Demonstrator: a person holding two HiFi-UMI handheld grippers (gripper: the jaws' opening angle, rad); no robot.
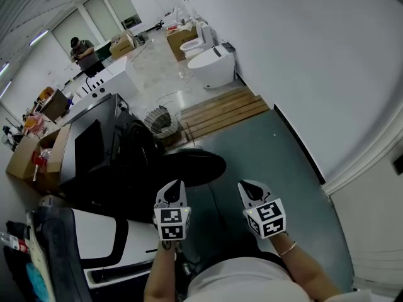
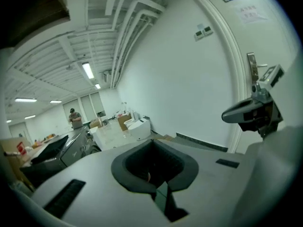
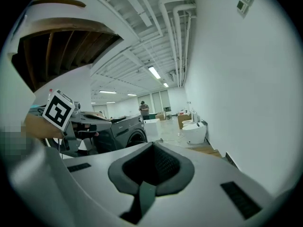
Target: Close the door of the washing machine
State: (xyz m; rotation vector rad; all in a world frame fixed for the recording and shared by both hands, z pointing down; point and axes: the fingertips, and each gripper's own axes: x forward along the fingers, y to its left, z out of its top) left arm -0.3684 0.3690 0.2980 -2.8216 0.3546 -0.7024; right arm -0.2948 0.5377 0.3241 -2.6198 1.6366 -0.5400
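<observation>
Door (image 1: pixel 196 167) just beyond left fingers (image 1: pixel 179 190)

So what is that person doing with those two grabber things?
A person is standing in front of a dark grey front-loading washing machine, holding the white left gripper and the white right gripper out ahead. The machine's round dark door is swung wide open. Both grippers have their jaws closed on nothing, and neither seems to be touching the door. So the door has not been pushed shut yet.
</observation>
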